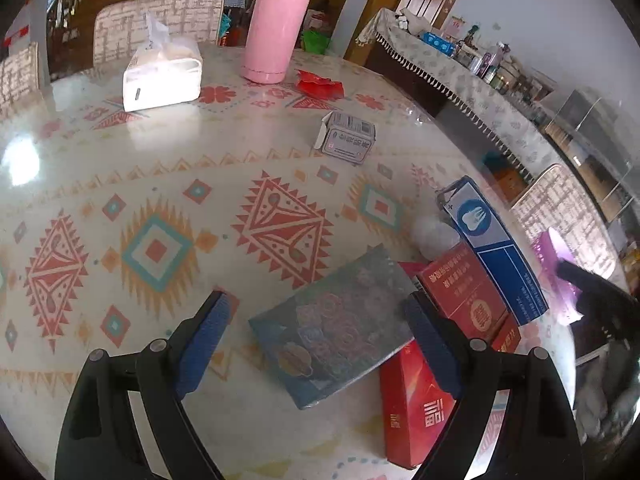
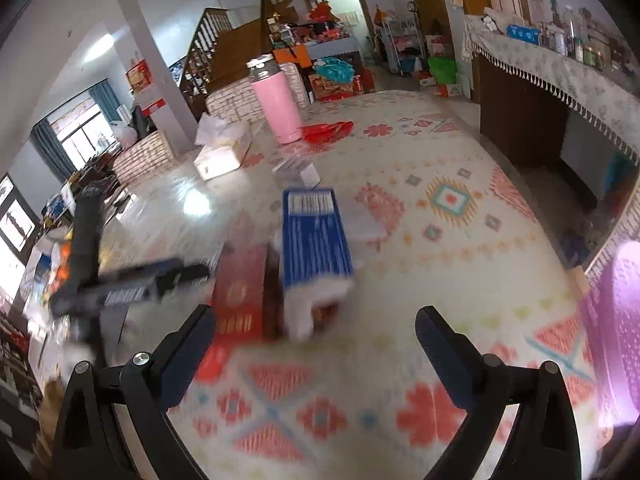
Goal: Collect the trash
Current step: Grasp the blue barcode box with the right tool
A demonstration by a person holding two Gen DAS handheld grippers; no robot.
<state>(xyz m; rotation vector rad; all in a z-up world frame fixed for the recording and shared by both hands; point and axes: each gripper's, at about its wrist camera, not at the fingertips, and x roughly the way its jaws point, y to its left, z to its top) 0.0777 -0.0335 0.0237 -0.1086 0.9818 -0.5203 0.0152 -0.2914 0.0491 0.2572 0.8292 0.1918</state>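
My left gripper [image 1: 320, 328] is open, its fingers on either side of a flat grey-blue box [image 1: 336, 328] lying on the patterned table. Red boxes [image 1: 460, 292] and a blue toothpaste box [image 1: 492, 248] lie just right of it. A small grey carton [image 1: 348, 140] and a crumpled red wrapper [image 1: 318, 82] lie farther back. My right gripper [image 2: 316, 324] is open and empty above the table, near the blue box [image 2: 316, 240] and red boxes [image 2: 240, 280]. The left gripper [image 2: 120, 284] shows blurred in the right wrist view.
A pink thermos [image 1: 276, 28] and a white tissue pack [image 1: 162, 76] stand at the far side of the table. Chairs [image 1: 160, 20] ring the table. A cloth-covered sideboard [image 1: 480, 84] runs along the right wall. A purple object [image 2: 616, 320] sits at the right edge.
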